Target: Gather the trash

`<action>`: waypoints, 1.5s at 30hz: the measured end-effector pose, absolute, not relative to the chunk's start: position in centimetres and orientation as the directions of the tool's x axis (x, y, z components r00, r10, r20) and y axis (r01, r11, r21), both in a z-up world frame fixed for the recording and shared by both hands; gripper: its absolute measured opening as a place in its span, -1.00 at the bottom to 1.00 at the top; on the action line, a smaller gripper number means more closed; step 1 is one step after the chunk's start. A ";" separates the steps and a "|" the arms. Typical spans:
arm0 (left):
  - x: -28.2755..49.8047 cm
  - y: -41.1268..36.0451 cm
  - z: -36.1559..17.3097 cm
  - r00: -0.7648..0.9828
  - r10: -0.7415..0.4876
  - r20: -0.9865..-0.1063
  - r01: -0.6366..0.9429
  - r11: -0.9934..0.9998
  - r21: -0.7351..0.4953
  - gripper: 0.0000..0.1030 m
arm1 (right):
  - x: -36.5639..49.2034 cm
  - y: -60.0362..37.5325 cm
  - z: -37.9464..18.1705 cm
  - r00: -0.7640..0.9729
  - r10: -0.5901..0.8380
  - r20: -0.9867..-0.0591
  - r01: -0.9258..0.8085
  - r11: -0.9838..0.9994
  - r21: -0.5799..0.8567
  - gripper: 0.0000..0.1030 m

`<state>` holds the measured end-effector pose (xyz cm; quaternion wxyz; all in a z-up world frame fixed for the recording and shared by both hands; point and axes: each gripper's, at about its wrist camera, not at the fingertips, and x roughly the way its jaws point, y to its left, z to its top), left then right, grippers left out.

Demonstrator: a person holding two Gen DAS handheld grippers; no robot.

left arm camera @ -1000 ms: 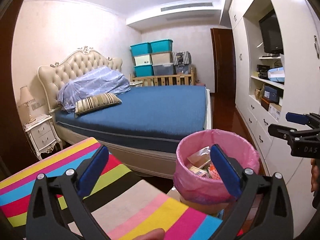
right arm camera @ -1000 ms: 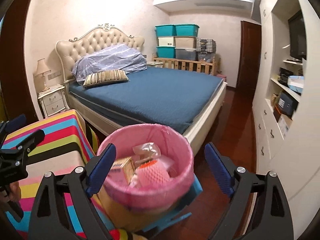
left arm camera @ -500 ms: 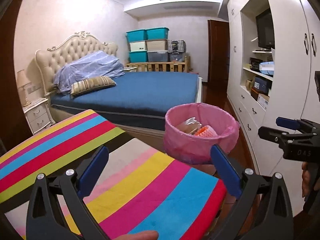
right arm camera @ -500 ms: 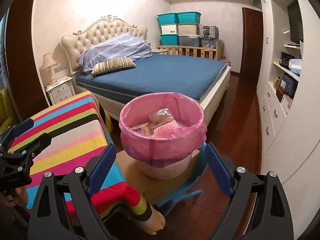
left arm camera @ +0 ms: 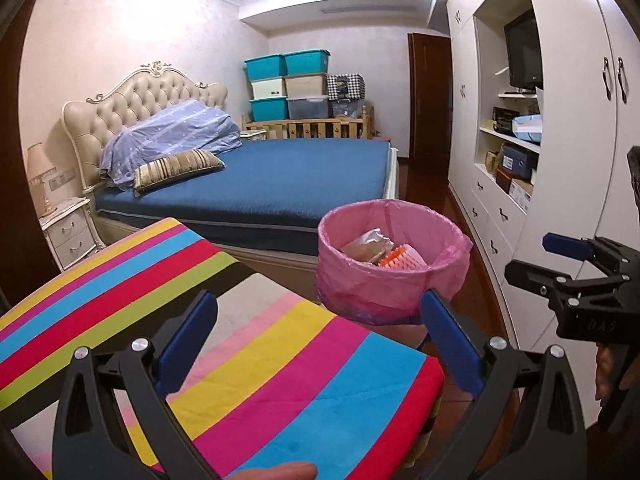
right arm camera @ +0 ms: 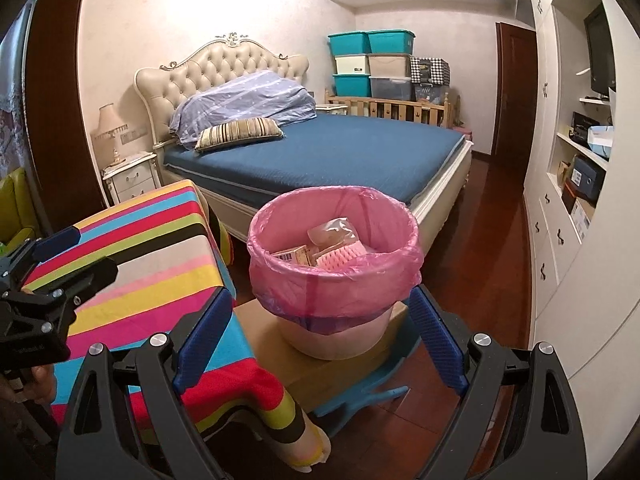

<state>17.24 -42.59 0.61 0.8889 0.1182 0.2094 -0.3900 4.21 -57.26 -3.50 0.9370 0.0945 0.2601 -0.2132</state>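
A bin lined with a pink bag stands on a cardboard box beside the striped table. Inside lie a clear wrapper, a small carton and a pink foam net. My right gripper is open and empty, held back in front of the bin. My left gripper is open and empty above the striped table, with the bin beyond its right fingertip. The right gripper also shows at the right of the left wrist view.
A large bed with a blue cover fills the room behind the bin. White cupboards and shelves line the right wall. A blue plastic piece lies under the box on the wooden floor. A nightstand stands left of the bed.
Both grippers have pulled back and up from the bin, which now looks smaller and farther. More of the striped table shows under the left gripper. Both stay open.
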 end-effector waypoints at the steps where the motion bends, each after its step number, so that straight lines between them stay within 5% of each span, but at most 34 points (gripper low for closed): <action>1: 17.2 -42.7 0.6 0.605 -0.644 -0.468 0.745 0.665 0.049 0.91 | 4.3 -57.2 -3.5 0.771 -0.353 -0.530 0.450 0.891 0.060 0.64; 45: 17.4 -43.1 -0.8 0.603 -0.642 -0.474 0.744 0.667 0.041 0.91 | 5.2 -56.5 -4.5 0.766 -0.343 -0.545 0.438 0.897 0.052 0.64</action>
